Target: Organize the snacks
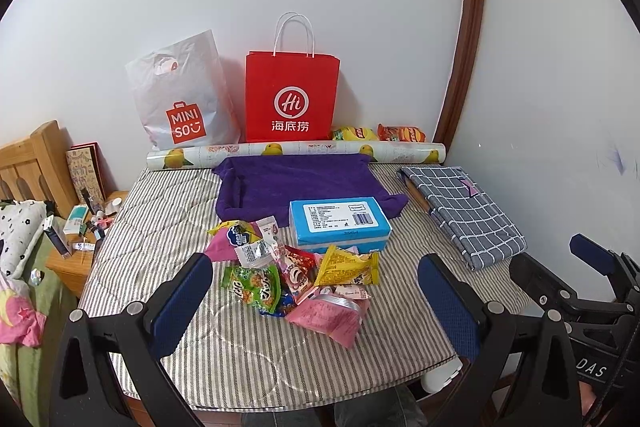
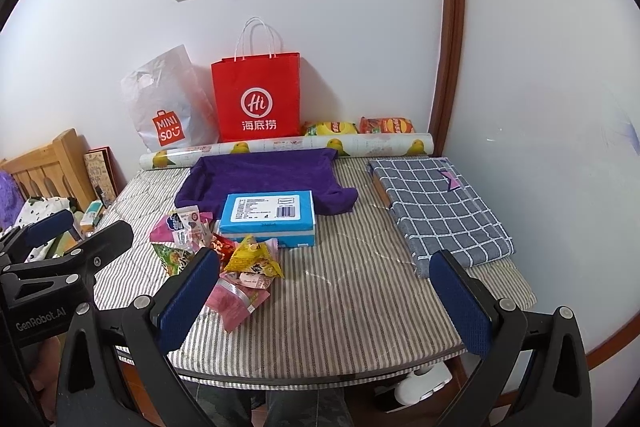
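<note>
A pile of small snack packets [image 1: 296, 275] [image 2: 224, 259] lies on the striped table cover: green, yellow, red and pink wrappers. Behind it sits a blue box [image 1: 340, 227] [image 2: 268, 217], partly on a purple cloth [image 1: 296, 183] [image 2: 264, 175]. My left gripper [image 1: 316, 307] is open, low over the near edge, its fingers either side of the pile's front. My right gripper [image 2: 324, 303] is open over bare cover, the pile by its left finger. Neither holds anything. Yellow [image 1: 356, 134] and orange [image 1: 402, 134] chip bags lie at the back wall.
A red paper bag [image 1: 292, 95] and a white Miniso bag [image 1: 184, 99] stand against the wall behind a printed roll [image 1: 296, 151]. A folded plaid cloth [image 1: 464, 211] lies at the right. A cluttered wooden bedside stand [image 1: 80, 239] and a bed are on the left.
</note>
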The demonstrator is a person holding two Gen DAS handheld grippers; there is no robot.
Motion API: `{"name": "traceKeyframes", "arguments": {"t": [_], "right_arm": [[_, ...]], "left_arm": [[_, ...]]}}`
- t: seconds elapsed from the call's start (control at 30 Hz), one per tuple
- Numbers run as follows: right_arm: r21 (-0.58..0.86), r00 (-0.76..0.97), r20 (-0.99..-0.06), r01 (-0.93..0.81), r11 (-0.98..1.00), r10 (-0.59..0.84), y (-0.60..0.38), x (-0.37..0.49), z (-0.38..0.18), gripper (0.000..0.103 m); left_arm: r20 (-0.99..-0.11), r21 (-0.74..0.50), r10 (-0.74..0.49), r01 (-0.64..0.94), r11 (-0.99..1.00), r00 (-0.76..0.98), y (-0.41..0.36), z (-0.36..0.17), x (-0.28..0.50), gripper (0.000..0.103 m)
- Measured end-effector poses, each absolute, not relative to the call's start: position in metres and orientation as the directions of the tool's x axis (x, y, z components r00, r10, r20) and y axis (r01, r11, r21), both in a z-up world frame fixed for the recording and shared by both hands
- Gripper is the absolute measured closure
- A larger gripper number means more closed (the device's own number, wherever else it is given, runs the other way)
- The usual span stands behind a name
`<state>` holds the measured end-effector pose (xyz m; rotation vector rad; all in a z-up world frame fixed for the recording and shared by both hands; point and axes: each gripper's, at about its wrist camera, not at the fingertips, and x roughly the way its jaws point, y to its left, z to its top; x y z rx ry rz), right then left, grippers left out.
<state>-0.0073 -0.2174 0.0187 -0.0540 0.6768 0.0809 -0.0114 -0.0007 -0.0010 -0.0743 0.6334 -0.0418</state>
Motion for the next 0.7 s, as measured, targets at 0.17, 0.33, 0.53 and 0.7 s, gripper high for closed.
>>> {"name": "traceKeyframes", "arguments": {"t": [0.17, 0.33, 0.53, 0.7], "right_arm": [[-0.025, 0.776, -0.628, -0.09, 0.996, 0.055, -0.2177, -0.0077, 0.018, 0.0], [-0.023, 0.776, -0.628, -0.092, 0.995, 0.057, -0.2171, -0.0073, 0.0182, 0.0], [-0.023, 0.779, -0.624, -0.098, 0.995, 0.062, -0.2159, -0.0089, 0.0189, 0.0], [-0.019, 0.78, -0.622, -0.103, 0.994, 0.069, -0.2144, -0.0085, 0.0168, 0.0]], "left_arm": [[-0.589, -0.08, -0.061, 0.018, 0.997, 0.806, -0.0006, -0.001, -0.0116, 0.0], [-0.587, -0.08, -0.061, 0.017, 0.997, 0.807, -0.0005, -0.0015, -0.0129, 0.0], [-0.585, -0.076, -0.06, 0.019, 0.997, 0.809, -0.001, 0.0002, -0.0123, 0.0], [-0.588, -0.068, -0.051, 0.013, 0.998, 0.807, 0.001, -0.0008, -0.0083, 0.0]]}}
